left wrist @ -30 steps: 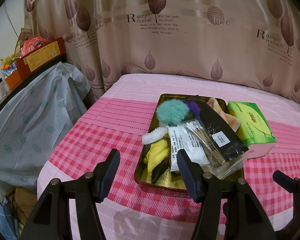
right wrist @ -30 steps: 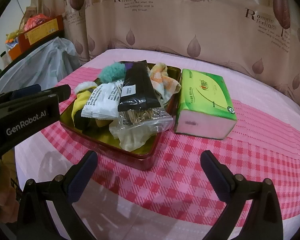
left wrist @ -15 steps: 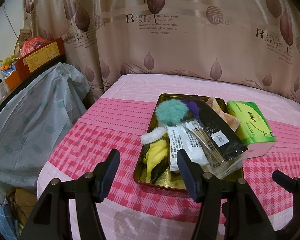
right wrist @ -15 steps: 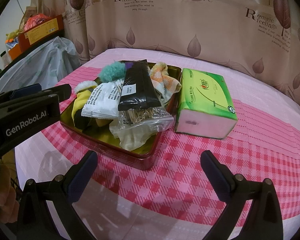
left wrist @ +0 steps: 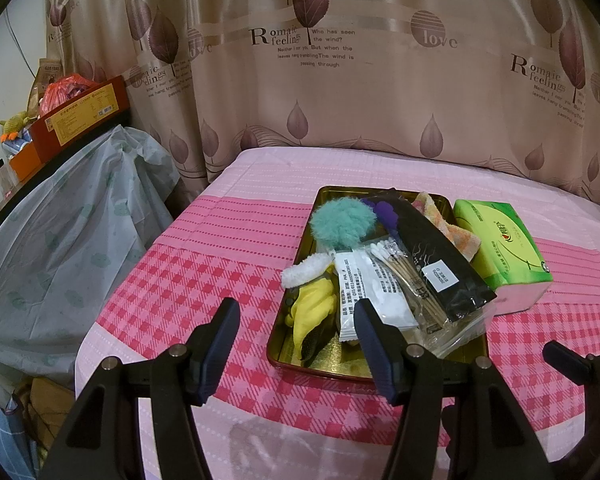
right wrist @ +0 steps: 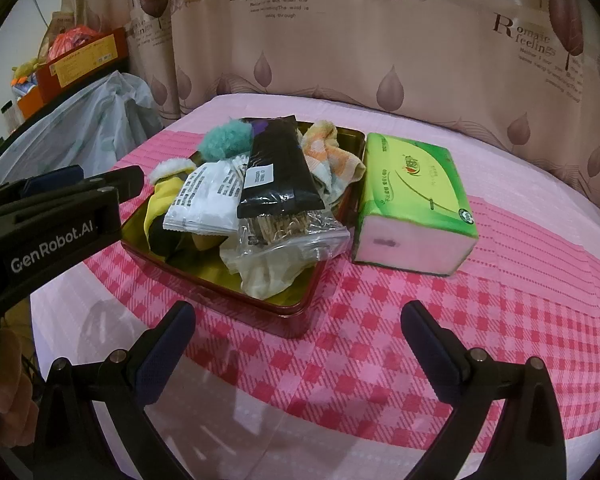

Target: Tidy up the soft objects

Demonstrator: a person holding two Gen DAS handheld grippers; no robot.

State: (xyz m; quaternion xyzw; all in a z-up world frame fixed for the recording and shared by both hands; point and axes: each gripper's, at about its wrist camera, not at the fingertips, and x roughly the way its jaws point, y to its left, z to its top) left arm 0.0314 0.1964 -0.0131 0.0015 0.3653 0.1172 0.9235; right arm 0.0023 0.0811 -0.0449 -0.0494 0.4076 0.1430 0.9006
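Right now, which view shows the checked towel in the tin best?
The right wrist view: the checked towel lies crumpled and mostly exposed beside the black packet. In the left wrist view, that packet hides much of it, leaving an edge.

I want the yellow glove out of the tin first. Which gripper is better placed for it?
Probably the left gripper. It is open and the yellow glove lies just past its fingers, at the tin's near left side. The right gripper, also open, sits in front of the tin's other corner, nearer the green tissue pack.
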